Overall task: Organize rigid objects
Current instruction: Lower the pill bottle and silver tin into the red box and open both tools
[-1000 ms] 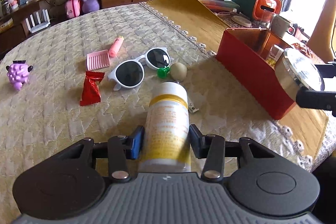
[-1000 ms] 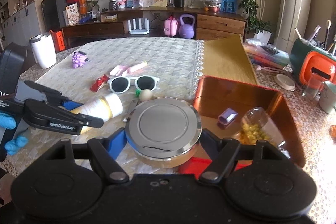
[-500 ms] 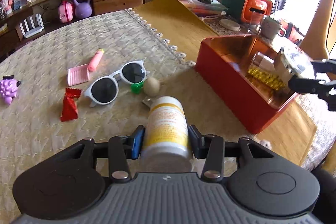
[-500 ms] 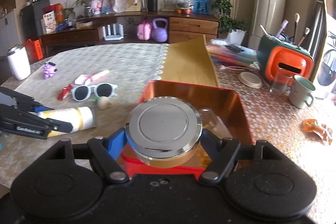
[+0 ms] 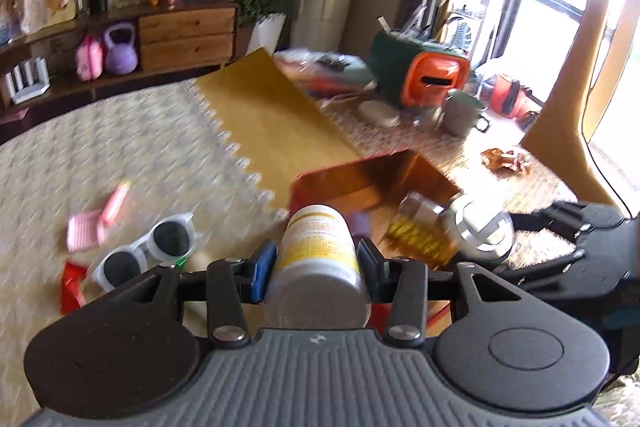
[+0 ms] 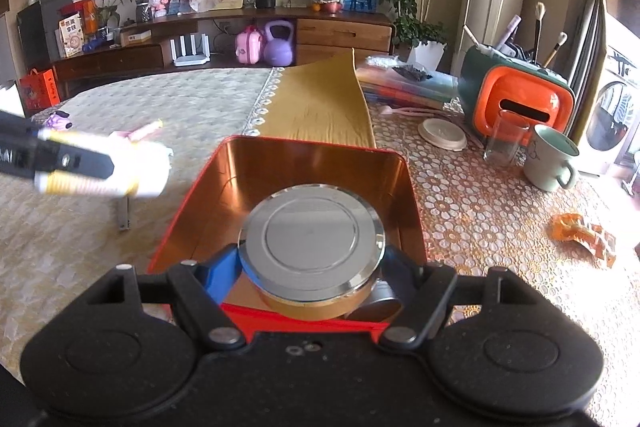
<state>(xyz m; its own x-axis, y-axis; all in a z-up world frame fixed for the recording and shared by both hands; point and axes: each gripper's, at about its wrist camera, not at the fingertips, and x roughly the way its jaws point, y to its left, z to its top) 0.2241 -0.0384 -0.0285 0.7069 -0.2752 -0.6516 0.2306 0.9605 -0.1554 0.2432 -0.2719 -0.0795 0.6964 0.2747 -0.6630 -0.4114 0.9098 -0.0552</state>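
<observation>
Gripping a white bottle (image 5: 318,255) by its sides, the left gripper (image 5: 318,263) held it lengthwise above the cloth, aimed toward the red box (image 6: 316,163), presumably so it could go in bottom-last. The right gripper (image 6: 312,267) had its fingers clamped on a round tin (image 6: 312,239), steel lid facing the camera, poised over the box's near end, low enough, I judged, to set down without a drop. A jar (image 5: 420,231) of yellow bits already lay inside. Sunglasses (image 5: 148,251) waited on the table.
</observation>
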